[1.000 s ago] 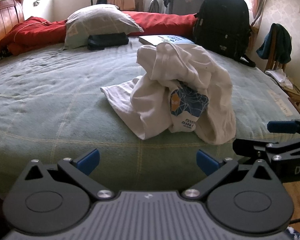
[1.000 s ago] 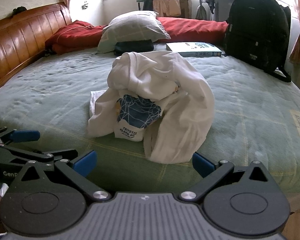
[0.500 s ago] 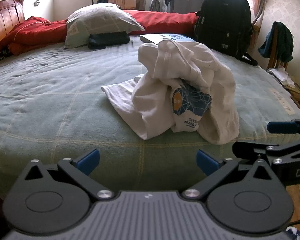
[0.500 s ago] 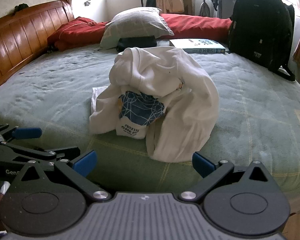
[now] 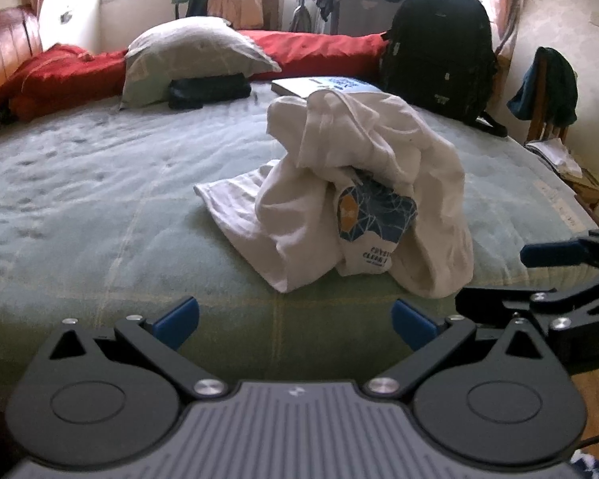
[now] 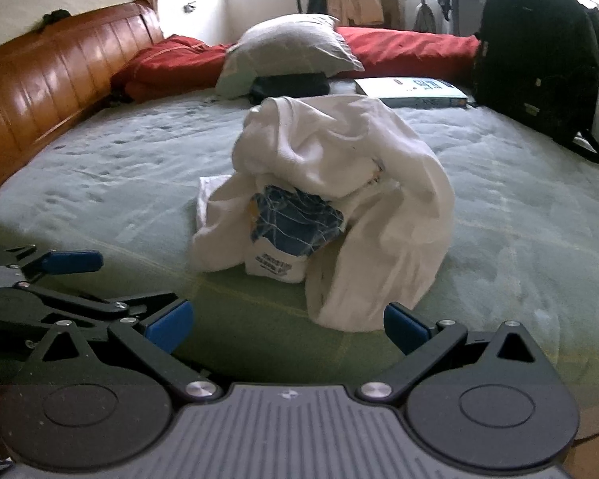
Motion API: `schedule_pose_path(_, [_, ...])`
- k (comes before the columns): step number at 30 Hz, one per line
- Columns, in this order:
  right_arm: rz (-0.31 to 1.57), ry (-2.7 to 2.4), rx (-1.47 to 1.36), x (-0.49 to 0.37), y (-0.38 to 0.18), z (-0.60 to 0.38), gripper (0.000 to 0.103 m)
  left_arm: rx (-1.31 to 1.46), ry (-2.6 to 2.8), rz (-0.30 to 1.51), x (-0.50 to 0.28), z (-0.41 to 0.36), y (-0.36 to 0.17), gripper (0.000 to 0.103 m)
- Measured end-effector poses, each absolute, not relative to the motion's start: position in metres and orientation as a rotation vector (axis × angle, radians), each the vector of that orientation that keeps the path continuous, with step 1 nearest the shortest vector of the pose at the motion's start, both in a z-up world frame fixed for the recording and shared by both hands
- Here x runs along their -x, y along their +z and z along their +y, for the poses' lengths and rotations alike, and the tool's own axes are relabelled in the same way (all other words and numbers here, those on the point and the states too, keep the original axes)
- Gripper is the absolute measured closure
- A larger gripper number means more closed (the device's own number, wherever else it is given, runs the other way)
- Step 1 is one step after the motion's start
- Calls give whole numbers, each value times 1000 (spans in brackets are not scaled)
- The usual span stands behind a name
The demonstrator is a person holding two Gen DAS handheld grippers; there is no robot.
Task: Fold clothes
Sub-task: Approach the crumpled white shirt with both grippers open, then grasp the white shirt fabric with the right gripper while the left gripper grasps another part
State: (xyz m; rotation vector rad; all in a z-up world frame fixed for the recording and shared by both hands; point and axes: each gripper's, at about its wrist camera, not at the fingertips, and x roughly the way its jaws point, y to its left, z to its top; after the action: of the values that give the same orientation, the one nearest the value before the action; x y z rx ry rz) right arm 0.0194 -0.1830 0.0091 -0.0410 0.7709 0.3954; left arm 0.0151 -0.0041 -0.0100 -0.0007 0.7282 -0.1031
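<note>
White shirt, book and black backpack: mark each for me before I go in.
white shirt (image 6: 379,167), right wrist view, upper bunched fabric.
book (image 6: 411,88), right wrist view, top cover.
black backpack (image 5: 439,48), left wrist view, front panel.

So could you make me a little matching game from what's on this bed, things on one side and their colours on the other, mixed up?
Things:
1. crumpled T-shirt
2. backpack
3. quilt along the far edge of the bed
4. headboard

Colours:
A. black
B. brown wood
C. white with a blue print
D. red

Pairs: 1-C, 2-A, 3-D, 4-B
</note>
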Motion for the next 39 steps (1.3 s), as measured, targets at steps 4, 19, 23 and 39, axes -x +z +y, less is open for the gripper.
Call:
schedule_pose_path(4, [765,411,49,-21,9,-184,0,-40,-132,737,-22,-9,-12,1])
schedule_pose_path(19, [710,556,5,-40,-1,-195,0,-46,-199,737,-40,-9,-19,1])
schedule_pose_path(23, [709,608,7,-51,-2,-197,0,-12,-233,756,-49,-6,-23,1])
schedule_pose_path(39, [719,646,95,-90,14,-209,2,-97,-266,725,-78,-6,-11,1])
